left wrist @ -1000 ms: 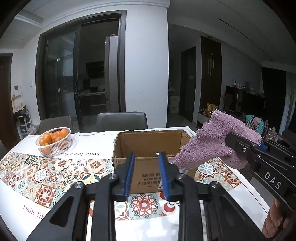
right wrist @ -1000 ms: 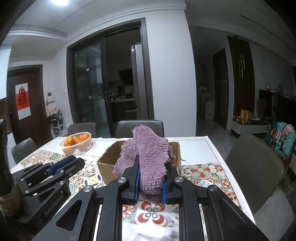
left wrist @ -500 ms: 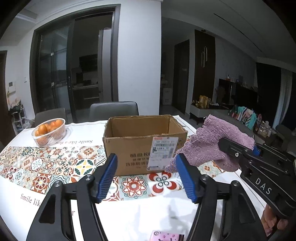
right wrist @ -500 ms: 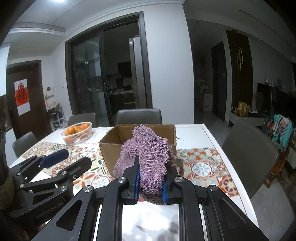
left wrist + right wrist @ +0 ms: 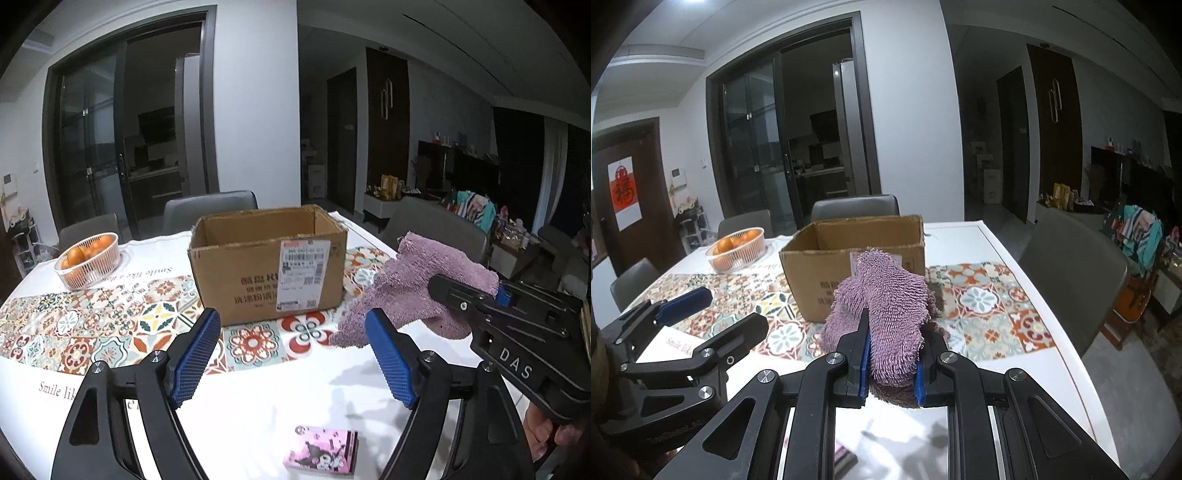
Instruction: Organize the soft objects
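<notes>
My right gripper is shut on a fluffy purple cloth and holds it above the table, in front of the open cardboard box. The cloth also shows in the left wrist view, hanging from the right gripper to the right of the box. My left gripper is open wide and empty, above the table in front of the box. It shows at the left of the right wrist view. The inside of the box is hidden.
A white basket of oranges stands at the back left of the patterned tablecloth. A small pink printed pack lies near the table's front edge. Grey chairs stand around the table.
My left gripper has opened wide and pulled back from the box. My right gripper has drawn back and lower with the purple cloth still in it.
</notes>
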